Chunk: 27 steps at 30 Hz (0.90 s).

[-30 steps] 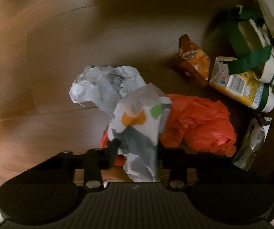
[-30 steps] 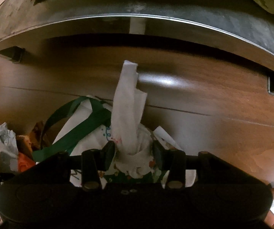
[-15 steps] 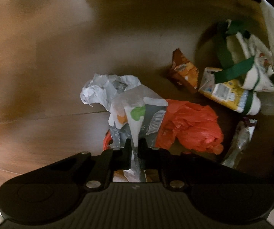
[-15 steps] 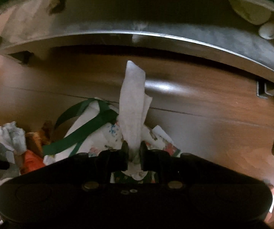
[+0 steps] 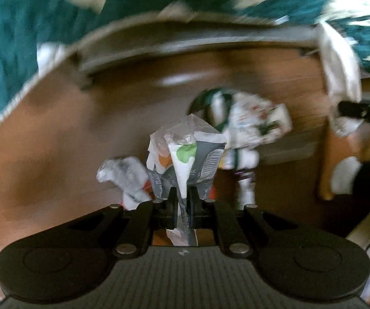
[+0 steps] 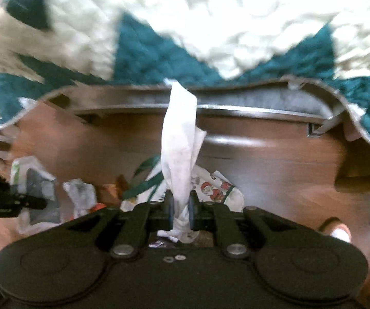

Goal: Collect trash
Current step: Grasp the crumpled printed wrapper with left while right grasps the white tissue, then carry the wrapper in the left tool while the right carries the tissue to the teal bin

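Brown wooden plank floor carries the litter. On it: a white printed cloth bag with green straps, a crumpled grey-white paper wad, an orange packet. Teal-and-cream quilt hangs over a bed edge behind.

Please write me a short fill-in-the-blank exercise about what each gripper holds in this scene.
1. The left gripper is shut on a crumpled ____ printed with a green spot and a barcode.
2. The right gripper is shut on a twisted white ____.
3. The bag with Santa pictures has ____ handles.

Missing words: wrapper; tissue; green
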Tool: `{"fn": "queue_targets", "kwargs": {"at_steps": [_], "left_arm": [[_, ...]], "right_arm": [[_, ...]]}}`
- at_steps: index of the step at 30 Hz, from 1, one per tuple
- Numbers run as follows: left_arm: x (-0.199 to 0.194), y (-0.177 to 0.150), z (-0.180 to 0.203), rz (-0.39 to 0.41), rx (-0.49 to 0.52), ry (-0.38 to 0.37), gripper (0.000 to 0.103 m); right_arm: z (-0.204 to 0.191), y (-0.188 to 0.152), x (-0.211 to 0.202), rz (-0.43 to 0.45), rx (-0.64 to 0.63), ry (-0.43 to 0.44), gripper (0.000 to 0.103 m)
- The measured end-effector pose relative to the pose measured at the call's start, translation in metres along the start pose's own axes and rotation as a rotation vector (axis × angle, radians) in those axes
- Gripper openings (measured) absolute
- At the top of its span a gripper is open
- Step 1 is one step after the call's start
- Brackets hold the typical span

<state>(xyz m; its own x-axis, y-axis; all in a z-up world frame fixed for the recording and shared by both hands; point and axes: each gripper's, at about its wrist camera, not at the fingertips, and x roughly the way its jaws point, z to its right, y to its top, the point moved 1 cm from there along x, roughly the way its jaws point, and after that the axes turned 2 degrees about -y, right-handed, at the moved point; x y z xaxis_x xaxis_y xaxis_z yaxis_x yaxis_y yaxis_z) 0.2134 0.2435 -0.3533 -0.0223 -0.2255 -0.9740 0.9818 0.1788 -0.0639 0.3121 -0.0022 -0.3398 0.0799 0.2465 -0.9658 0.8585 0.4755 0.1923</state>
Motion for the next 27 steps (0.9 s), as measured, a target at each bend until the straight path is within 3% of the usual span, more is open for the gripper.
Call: {"fn": "queue_targets", "kwargs": {"at_steps": [15, 27], "left_arm": [[-0.177, -0.039, 0.141, 0.284, 0.125, -0.034, 0.008], [-0.297, -0.071, 0.26, 0.546, 0.257, -0.071, 0.008]], "right_arm": [[-0.014, -0.054, -0.212, 0.217, -0.03, 0.048, 0.011], [0.01, -0.104, -0.37, 0.447, -0.012, -0.026, 0.011]]}}
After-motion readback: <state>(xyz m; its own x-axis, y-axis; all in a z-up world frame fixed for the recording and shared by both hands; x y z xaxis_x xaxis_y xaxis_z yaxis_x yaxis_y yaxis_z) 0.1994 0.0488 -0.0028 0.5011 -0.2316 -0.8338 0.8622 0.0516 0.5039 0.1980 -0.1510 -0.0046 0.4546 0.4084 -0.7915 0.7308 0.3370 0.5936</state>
